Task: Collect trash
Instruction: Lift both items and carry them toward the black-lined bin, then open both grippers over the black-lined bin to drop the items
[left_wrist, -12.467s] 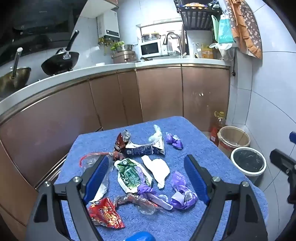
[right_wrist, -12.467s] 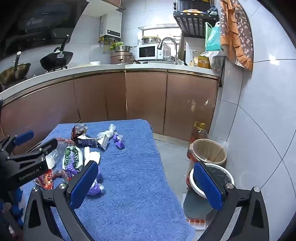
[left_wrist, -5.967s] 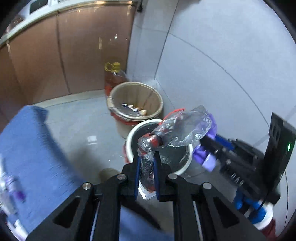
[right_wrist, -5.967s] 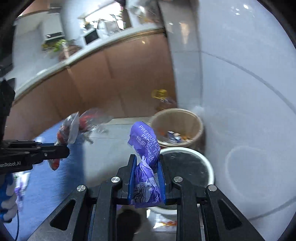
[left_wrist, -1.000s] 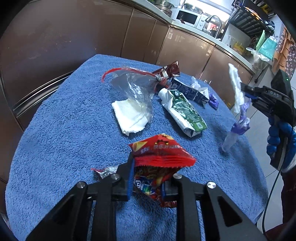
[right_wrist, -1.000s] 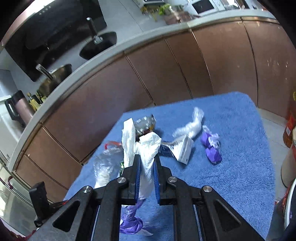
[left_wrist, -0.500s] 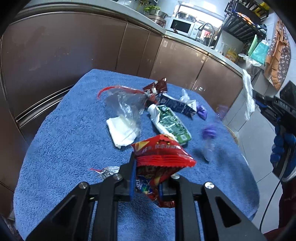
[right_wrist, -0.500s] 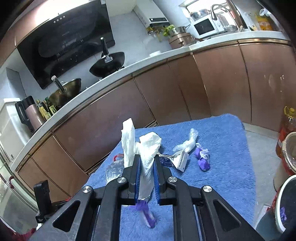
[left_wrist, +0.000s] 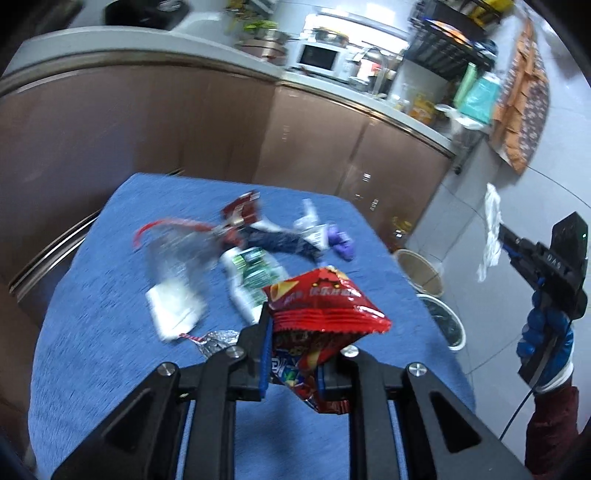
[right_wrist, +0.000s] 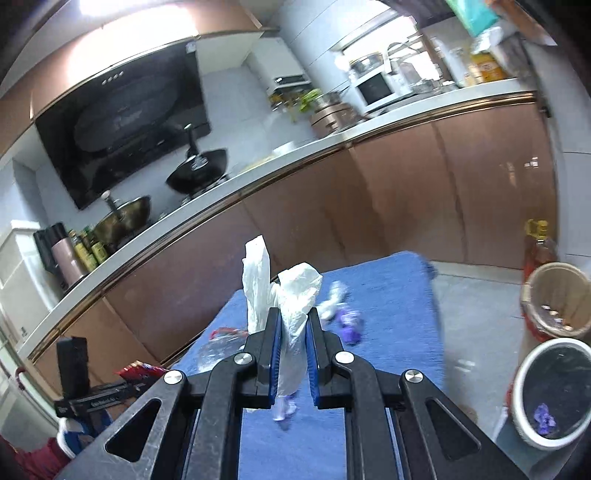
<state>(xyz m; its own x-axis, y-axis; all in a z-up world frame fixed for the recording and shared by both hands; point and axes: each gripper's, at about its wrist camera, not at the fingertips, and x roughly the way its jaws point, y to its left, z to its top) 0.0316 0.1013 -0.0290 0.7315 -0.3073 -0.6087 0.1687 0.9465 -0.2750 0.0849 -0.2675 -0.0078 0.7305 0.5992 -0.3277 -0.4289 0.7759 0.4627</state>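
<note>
My left gripper (left_wrist: 295, 332) is shut on a red snack bag (left_wrist: 321, 302), held above the blue cloth table (left_wrist: 92, 350). My right gripper (right_wrist: 293, 325) is shut on a crumpled white tissue (right_wrist: 295, 291) that stands up out of the jaws. In the left wrist view the right gripper (left_wrist: 506, 240) hangs off the table's right side with the tissue (left_wrist: 489, 229), above two bins. A blurred purple scrap (right_wrist: 284, 406) shows below the right jaws; I cannot tell whether it lies on the cloth.
On the cloth lie a clear bag (left_wrist: 173, 251), white napkin (left_wrist: 173, 310), green pouch (left_wrist: 255, 273), dark carton (left_wrist: 284, 240), purple wrapper (left_wrist: 341, 243) and foil wrapper (left_wrist: 218, 339). A tan bin (right_wrist: 554, 295) and a white-rimmed bin (right_wrist: 550, 391) stand by the wall. Cabinets curve behind.
The left gripper rose with the red bag. The right gripper swung away from the table towards the bins with the tissue. The purple wrapper that hung under the tissue dropped away.
</note>
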